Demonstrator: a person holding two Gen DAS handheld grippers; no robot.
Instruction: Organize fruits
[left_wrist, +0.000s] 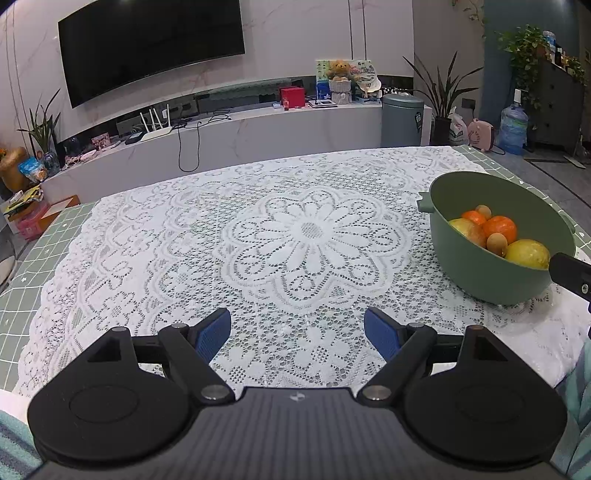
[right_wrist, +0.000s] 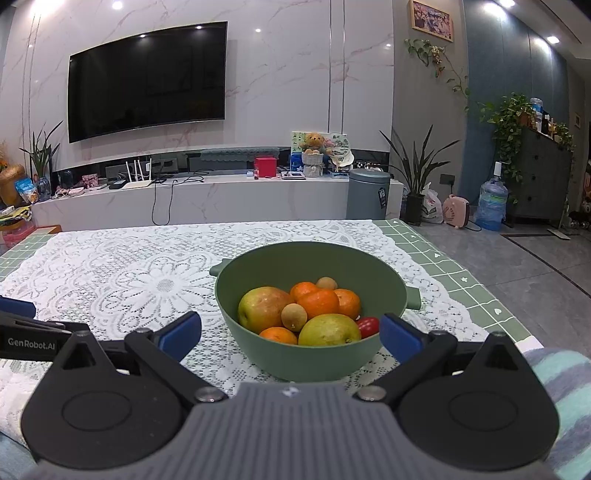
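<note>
A green bowl (right_wrist: 314, 354) heaped with fruits (right_wrist: 317, 302) is seen on a lace tablecloth (left_wrist: 258, 240). The right gripper (right_wrist: 290, 334) is held spread wide before it, the left gripper (left_wrist: 297, 332) likewise spread, empty, over bare lace.

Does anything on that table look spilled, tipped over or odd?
Nothing stands out. The green plastic bowl sits upright on the white lace tablecloth, all fruit inside it. Both grippers, left and right, are open and empty.

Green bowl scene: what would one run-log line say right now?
left gripper open, empty | right gripper open, empty | fruit in green bowl
</note>
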